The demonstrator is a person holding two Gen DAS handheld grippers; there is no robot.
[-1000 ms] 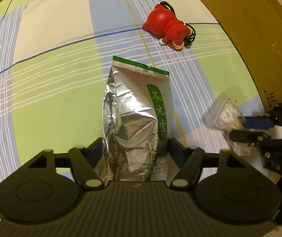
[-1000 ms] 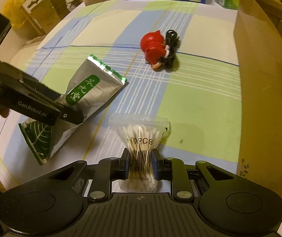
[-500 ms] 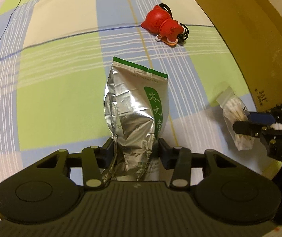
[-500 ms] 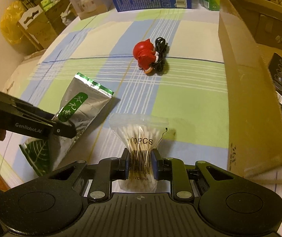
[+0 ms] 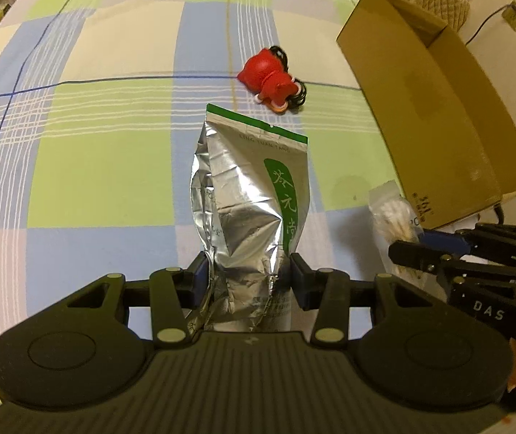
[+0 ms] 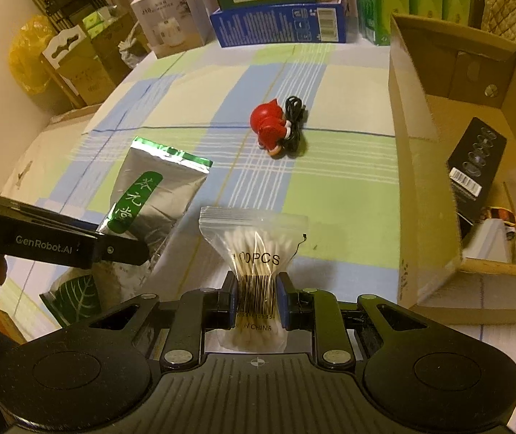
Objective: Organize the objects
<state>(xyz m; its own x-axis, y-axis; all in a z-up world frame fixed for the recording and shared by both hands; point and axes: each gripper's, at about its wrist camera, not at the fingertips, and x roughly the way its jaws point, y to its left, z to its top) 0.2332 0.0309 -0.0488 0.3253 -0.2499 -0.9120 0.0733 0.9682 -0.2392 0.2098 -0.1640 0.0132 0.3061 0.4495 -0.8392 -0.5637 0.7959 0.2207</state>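
My left gripper (image 5: pixel 249 276) is shut on the bottom of a silver foil tea pouch (image 5: pixel 254 195) with a green label and holds it above the checked cloth; the pouch also shows in the right wrist view (image 6: pixel 153 195). My right gripper (image 6: pixel 257 296) is shut on a clear bag of cotton swabs (image 6: pixel 256 249), lifted off the cloth; the bag also shows in the left wrist view (image 5: pixel 395 213). A red toy figure (image 6: pixel 270 128) lies on a black cable (image 6: pixel 294 112) farther back.
An open cardboard box (image 6: pixel 435 166) stands at the right, holding a black packet (image 6: pixel 475 166) and other items. Boxes and green packs (image 6: pixel 279 18) line the far edge. A checked cloth (image 5: pixel 95 166) covers the table.
Both grippers have risen and pulled back with their loads, so more of the table, the far boxes and the inside of the cardboard box come into view.
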